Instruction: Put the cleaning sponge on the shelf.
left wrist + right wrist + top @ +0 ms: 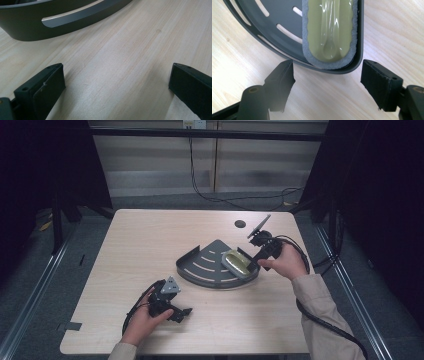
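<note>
Right hand-held gripper (327,72) hovering, jaws apart, before sponge brush (329,30) in corner rack (262,42); clumsy approach risking shoving rack across desk (140,245). Left hand-held gripper (115,82) resting, jaws apart, empty.

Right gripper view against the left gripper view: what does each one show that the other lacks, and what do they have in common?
The right gripper view has a yellow-green scrubbing pad with a grey fleecy edge lying in the rack's corner, plus the rack's slotted floor. The left gripper view has the rack's outer wall with one long slot from outside. Both show the dark grey fan-shaped rack, the pale wooden table, and open jaws: the right gripper and the left gripper hold nothing.
</note>
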The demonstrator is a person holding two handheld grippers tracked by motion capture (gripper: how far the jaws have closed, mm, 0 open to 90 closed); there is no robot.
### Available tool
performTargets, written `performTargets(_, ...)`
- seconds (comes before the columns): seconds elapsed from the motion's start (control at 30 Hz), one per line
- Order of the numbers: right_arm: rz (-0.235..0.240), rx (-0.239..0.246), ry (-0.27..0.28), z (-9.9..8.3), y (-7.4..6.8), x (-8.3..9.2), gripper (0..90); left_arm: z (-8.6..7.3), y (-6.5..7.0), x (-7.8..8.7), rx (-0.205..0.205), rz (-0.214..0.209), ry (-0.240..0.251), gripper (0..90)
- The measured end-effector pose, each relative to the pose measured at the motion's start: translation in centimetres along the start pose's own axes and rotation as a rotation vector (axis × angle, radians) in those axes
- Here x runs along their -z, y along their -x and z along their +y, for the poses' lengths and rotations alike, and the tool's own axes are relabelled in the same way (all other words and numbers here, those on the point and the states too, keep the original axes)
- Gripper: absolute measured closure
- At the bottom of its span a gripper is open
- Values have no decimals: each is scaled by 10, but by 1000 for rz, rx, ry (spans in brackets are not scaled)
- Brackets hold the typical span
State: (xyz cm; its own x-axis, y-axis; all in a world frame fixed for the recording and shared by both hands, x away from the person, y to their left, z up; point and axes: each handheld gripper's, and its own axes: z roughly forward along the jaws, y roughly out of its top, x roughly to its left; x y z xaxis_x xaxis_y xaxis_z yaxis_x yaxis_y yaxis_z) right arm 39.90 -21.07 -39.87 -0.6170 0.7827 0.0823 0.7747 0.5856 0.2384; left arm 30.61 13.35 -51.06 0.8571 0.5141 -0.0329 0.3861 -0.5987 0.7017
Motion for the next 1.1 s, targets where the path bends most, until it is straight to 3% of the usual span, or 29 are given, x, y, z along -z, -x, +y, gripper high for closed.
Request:
performTargets(0.47,-2,13,-24,-20,-1,0,250,0,-1,0,-8,-1,-6,0)
performTargets(0.6,-11,11,-20,-26,-2,-1,247,0,-1,0,-9,0,-7,0)
performTargets(1.1,24,12,13,-50,-5,-11,242,0,-1,0,-8,-1,-6,0)
